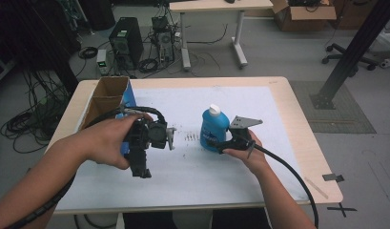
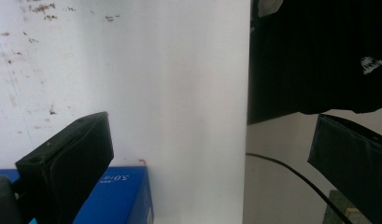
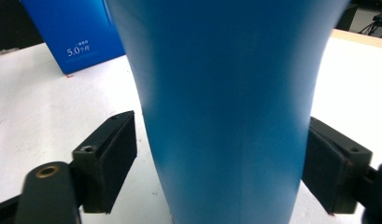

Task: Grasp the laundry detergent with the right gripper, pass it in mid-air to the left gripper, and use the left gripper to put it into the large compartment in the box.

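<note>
Two forearms come in from the bottom of the high view, and each hand holds a tool. On the right, the right hand-held gripper [image 1: 215, 143] reaches to the low part of a blue bottle [image 1: 214, 128] with a white cap. That bottle stands upright near the middle of the desk [image 1: 297, 124], on a white sheet [image 1: 192, 167]. In the right gripper view the bottle sits between the two black jaws. A thin gap shows on the left side, and the right pad [image 3: 326, 168] looks very close to the bottle, but it is hard to tell if it touches. On the left, the left hand-held gripper [image 1: 140, 169] points down over the sheet, well apart from the bottle. Its jaws stand wide with nothing between them. A blue box [image 1: 128, 102] and a brown cardboard box [image 1: 104, 98] stand at the far left part of the desk.
</note>
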`<action>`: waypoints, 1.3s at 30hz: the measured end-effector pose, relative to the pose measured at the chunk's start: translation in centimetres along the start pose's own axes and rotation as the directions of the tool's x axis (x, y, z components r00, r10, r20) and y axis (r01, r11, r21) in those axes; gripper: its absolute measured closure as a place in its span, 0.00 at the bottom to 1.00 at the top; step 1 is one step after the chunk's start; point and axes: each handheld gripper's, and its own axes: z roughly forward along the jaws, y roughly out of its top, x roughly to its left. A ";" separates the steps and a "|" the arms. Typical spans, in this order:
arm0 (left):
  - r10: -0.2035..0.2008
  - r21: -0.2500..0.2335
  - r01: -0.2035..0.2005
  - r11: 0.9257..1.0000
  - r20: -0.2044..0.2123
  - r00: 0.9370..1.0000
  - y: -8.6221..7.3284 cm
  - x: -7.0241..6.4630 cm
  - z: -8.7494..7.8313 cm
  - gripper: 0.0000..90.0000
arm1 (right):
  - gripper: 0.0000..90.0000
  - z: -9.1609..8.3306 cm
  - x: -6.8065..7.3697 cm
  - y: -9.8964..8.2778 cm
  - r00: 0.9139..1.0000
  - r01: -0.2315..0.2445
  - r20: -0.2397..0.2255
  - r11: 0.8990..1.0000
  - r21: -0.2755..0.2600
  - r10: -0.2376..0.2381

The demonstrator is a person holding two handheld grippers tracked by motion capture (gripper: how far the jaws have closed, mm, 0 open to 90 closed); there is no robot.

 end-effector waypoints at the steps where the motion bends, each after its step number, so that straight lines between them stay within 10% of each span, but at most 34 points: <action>1: -0.001 -0.001 0.001 1.000 0.000 1.000 0.0 0.0 0.0 0.00 | 0.23 0.0 0.0 0.0 1.000 0.001 -0.001 1.000 -0.001 -0.001; 39: 0.000 -0.001 0.000 1.000 -0.010 1.000 0.2 0.0 -0.3 0.00 | 0.50 0.3 0.0 -0.3 0.997 0.077 0.010 0.997 -0.004 -0.077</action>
